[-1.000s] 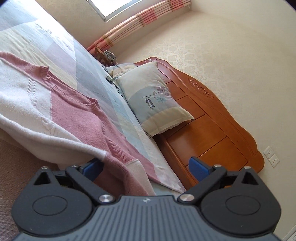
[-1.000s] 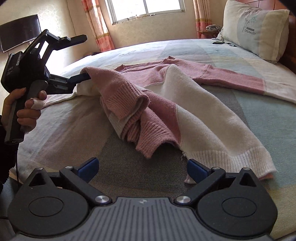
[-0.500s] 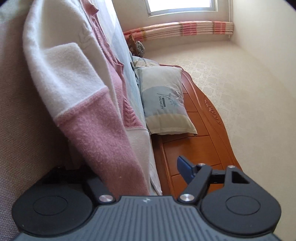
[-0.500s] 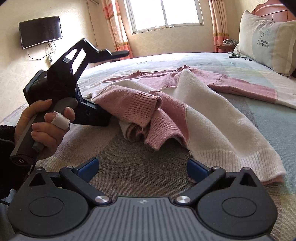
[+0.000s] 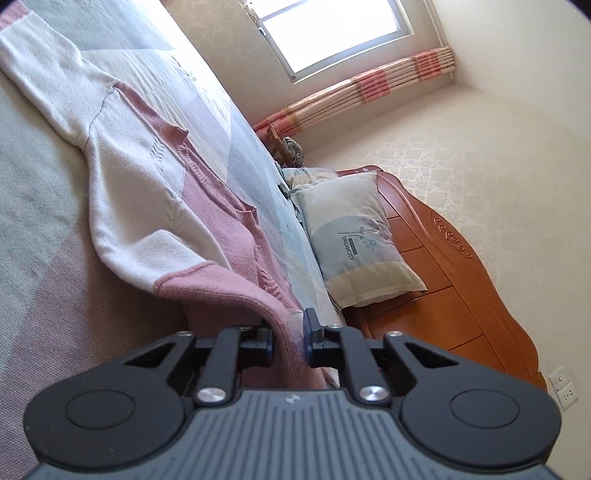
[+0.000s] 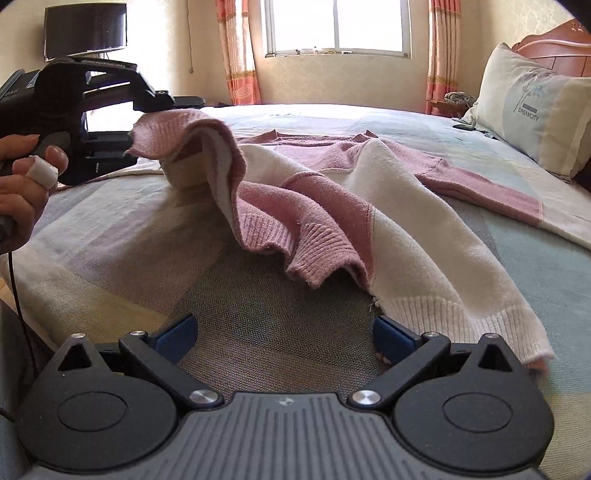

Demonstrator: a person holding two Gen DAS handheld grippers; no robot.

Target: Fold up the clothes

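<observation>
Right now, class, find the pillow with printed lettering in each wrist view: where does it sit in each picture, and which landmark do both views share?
Left wrist view: the pillow lies right of centre, leaning on the wooden headboard, beyond the pink and white sweater.
Right wrist view: the pillow sits at the upper right edge, at the head of the bed.
Shared landmark: the window with striped curtains.

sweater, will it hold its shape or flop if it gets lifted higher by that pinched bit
Likely floppy: where the left gripper pinches the sweater, the knit droops in soft folds. It looks thick, so probably weighty enough to drag. The ribbed hem lying on the bed would probably trail behind.
</observation>
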